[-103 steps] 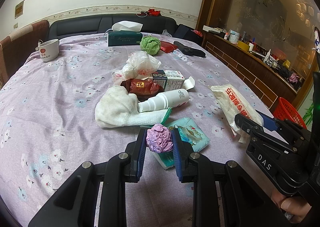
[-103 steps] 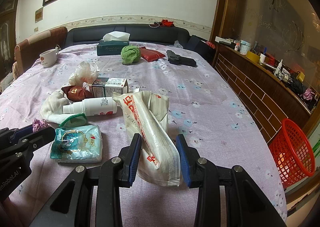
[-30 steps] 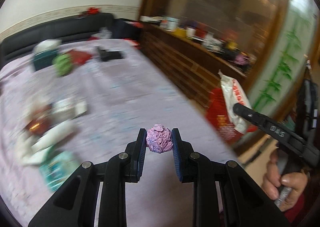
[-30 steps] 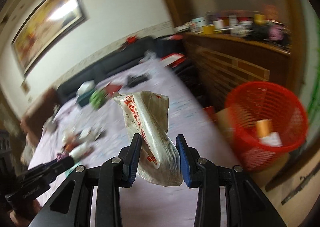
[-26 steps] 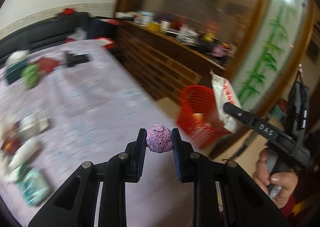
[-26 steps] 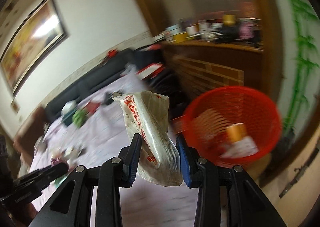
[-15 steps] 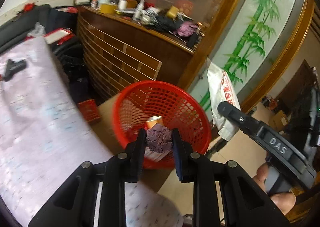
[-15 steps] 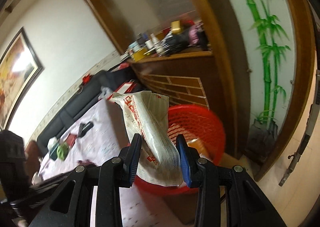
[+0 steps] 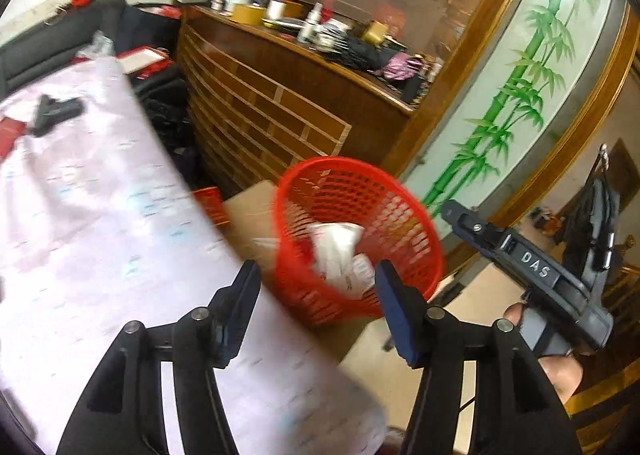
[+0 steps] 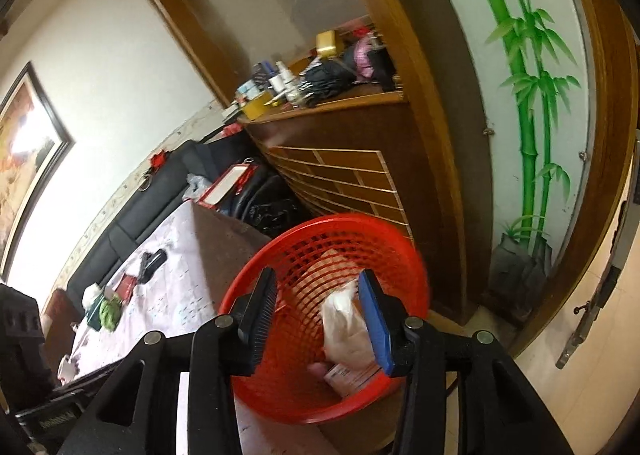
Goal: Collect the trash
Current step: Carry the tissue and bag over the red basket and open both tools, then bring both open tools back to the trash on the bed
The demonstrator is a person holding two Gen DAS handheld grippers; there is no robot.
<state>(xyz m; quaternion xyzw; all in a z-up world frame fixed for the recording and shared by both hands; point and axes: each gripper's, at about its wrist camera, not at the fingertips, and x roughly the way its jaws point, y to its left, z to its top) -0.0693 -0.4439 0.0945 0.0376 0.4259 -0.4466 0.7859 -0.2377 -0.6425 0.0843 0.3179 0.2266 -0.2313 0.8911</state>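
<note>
A red mesh basket stands on the floor beside the table's edge. Inside it lies the white snack bag among other wrappers. My left gripper hovers over the basket's near rim, its jaws opening with nothing between them. My right gripper hangs above the basket, jaws opening and empty, the bag below them. The right gripper also shows at the right of the left wrist view, held by a hand. The purple paper ball is out of sight.
The table with its lilac flowered cloth lies left of the basket, with a dark pouch and other items on it. A brown cabinet with a cluttered top stands behind. A cardboard box sits by the basket.
Both grippers swung from the table over to the basket. The left gripper let go of the purple paper ball and the right let go of the white snack bag, which now lies in the basket.
</note>
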